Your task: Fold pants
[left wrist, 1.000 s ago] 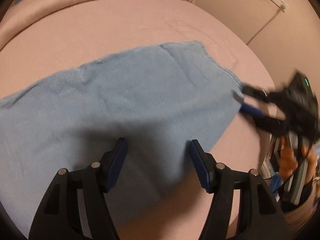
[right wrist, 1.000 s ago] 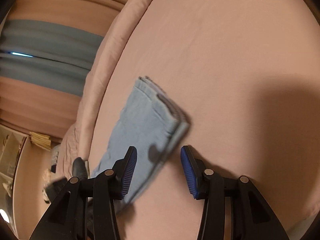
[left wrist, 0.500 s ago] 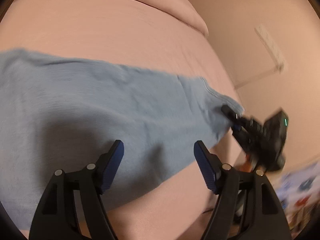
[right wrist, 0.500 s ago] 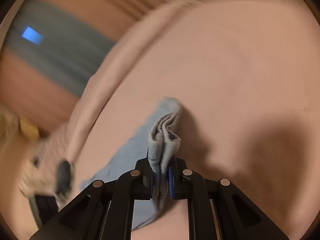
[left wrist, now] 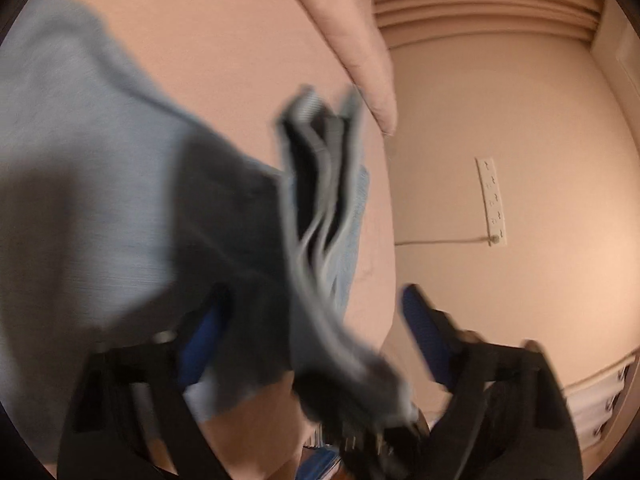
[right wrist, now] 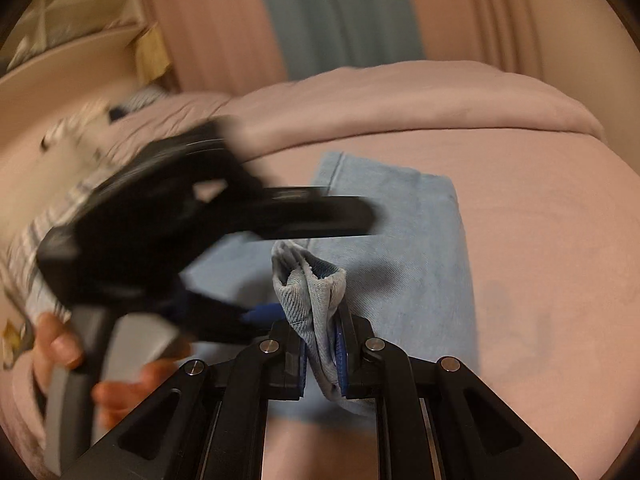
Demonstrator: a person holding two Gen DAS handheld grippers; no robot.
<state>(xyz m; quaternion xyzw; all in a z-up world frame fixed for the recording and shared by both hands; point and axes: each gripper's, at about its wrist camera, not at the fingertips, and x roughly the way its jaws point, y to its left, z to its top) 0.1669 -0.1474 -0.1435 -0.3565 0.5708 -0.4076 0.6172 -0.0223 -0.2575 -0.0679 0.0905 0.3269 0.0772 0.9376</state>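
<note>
Light blue pants [right wrist: 420,248] lie on the pink bed [right wrist: 540,200]; they also show in the left wrist view [left wrist: 80,168]. My right gripper [right wrist: 322,344] is shut on a bunched end of the pants [right wrist: 312,292] and holds it lifted over the rest of the fabric. In the left wrist view that lifted end [left wrist: 320,184] hangs blurred between the fingers of my left gripper [left wrist: 312,332], which is open around it. The left gripper also shows in the right wrist view [right wrist: 312,264], blurred, just left of the held fabric.
A folded pink blanket [right wrist: 400,100] lies along the bed's far side. A wall with a white outlet strip [left wrist: 491,202] stands beyond the bed's edge. Curtains [right wrist: 336,12] hang behind the bed. Striped cloth [right wrist: 36,248] sits at the left.
My right gripper shut on the pants end, lifted it and carried it over the pants. My left gripper swung toward the lifted end and stays open.
</note>
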